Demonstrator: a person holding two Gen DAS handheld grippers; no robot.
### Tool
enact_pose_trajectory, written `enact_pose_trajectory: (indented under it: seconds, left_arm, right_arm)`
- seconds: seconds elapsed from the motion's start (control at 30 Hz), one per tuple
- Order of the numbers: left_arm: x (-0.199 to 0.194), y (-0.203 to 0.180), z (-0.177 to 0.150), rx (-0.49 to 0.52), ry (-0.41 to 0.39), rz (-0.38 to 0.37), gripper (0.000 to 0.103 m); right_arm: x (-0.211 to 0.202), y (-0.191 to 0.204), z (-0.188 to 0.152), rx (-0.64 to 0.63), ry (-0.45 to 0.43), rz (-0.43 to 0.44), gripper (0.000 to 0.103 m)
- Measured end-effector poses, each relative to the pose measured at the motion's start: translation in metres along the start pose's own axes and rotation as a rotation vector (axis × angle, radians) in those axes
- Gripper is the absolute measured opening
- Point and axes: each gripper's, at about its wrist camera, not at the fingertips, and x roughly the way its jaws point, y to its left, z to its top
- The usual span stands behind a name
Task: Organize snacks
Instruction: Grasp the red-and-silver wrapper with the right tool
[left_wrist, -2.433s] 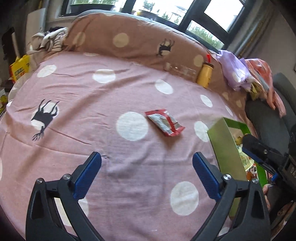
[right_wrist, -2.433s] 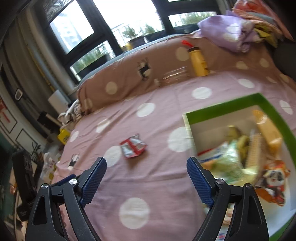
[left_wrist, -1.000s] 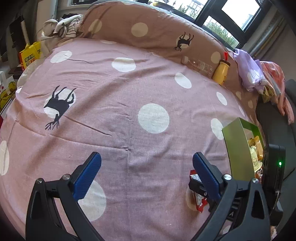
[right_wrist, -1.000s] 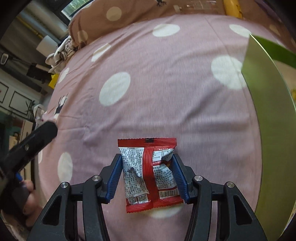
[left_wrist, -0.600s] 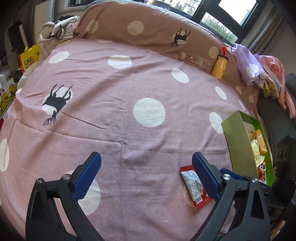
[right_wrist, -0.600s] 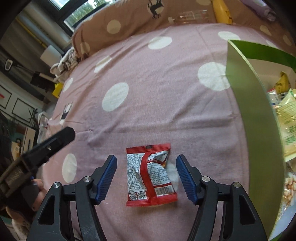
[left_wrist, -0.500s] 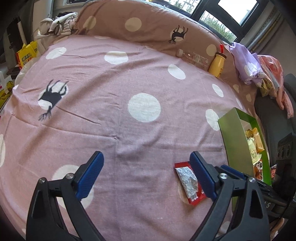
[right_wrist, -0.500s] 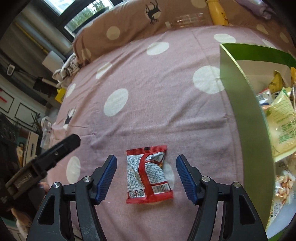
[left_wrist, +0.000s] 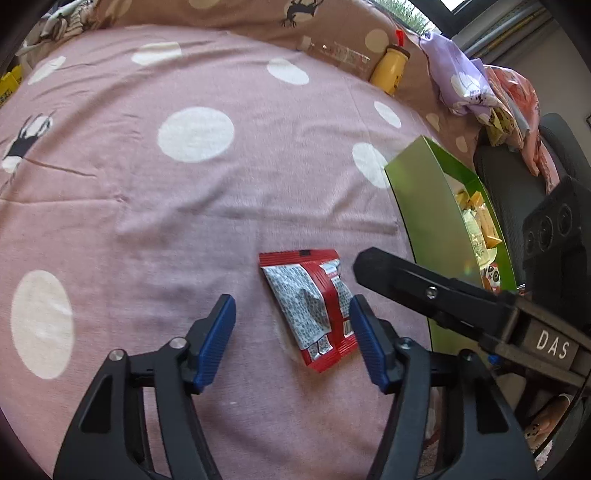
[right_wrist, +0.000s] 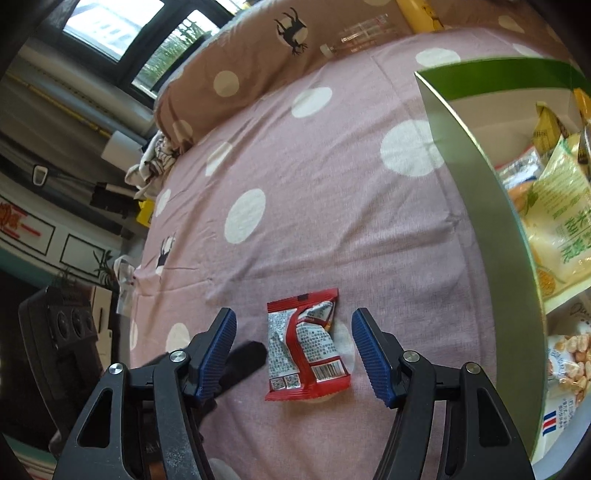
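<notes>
A red and silver snack packet (left_wrist: 312, 302) lies flat on the pink dotted bed sheet; it also shows in the right wrist view (right_wrist: 306, 345). My left gripper (left_wrist: 291, 339) is open around it, with the packet nearer its right finger. My right gripper (right_wrist: 291, 352) is open with the packet between its fingers, not touching. A green box (left_wrist: 417, 199) with several snack bags stands to the right; it also shows in the right wrist view (right_wrist: 491, 192).
A yellow bottle (left_wrist: 391, 70) and a clear bottle (left_wrist: 336, 53) lie against the brown dotted pillow (left_wrist: 236, 14) at the far side. Crumpled clothes (left_wrist: 476, 85) lie at the back right. The bed's left edge drops to a cluttered floor (right_wrist: 74, 258).
My right gripper let go of the packet and opened, leaving it on the sheet. My left gripper moved right and forward onto the packet, with its jaws narrowed around it.
</notes>
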Motion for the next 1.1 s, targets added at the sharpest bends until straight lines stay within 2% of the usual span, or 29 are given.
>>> enact_pose_trajectory:
  seconds: [0.13, 0.17, 0.37, 0.47, 0.5, 0.57, 0.6, 0.77, 0.87, 1.1]
  left_arm:
    - [0.007, 0.000, -0.001, 0.000, 0.014, 0.011, 0.052]
    - [0.008, 0.000, -0.001, -0.002, 0.017, 0.010, 0.047]
    - [0.013, -0.002, -0.002, 0.008, 0.022, -0.018, 0.046]
    - [0.015, -0.004, -0.002, 0.021, 0.017, -0.022, 0.043]
    - [0.015, -0.005, -0.003, 0.029, 0.015, -0.030, 0.039]
    - [0.017, -0.005, -0.003, 0.031, 0.023, -0.058, 0.039]
    - [0.017, -0.006, -0.004, 0.034, 0.019, -0.057, 0.038]
    - [0.010, -0.017, -0.007, 0.093, -0.039, -0.029, 0.038]
    - [-0.002, -0.025, -0.009, 0.140, -0.101, -0.038, 0.038]
    - [-0.035, -0.054, -0.013, 0.241, -0.230, -0.064, 0.038]
  right_arm:
    - [0.006, -0.004, -0.002, 0.027, 0.036, 0.016, 0.067]
    - [0.007, -0.003, -0.002, 0.023, 0.038, 0.008, 0.067]
    - [0.025, -0.004, -0.001, 0.013, 0.070, -0.035, 0.067]
    - [0.029, -0.001, -0.001, 0.000, 0.051, -0.040, 0.067]
    - [0.030, 0.000, -0.001, -0.008, 0.051, -0.041, 0.067]
    - [0.031, 0.001, -0.001, -0.012, 0.054, -0.015, 0.067]
    - [0.031, -0.001, -0.001, -0.003, 0.059, -0.003, 0.063]
    - [0.026, -0.001, -0.003, 0.002, 0.054, -0.015, 0.053]
    - [0.016, 0.004, -0.004, -0.002, 0.034, -0.003, 0.051]
    - [-0.032, 0.026, -0.008, -0.091, -0.105, -0.007, 0.051]
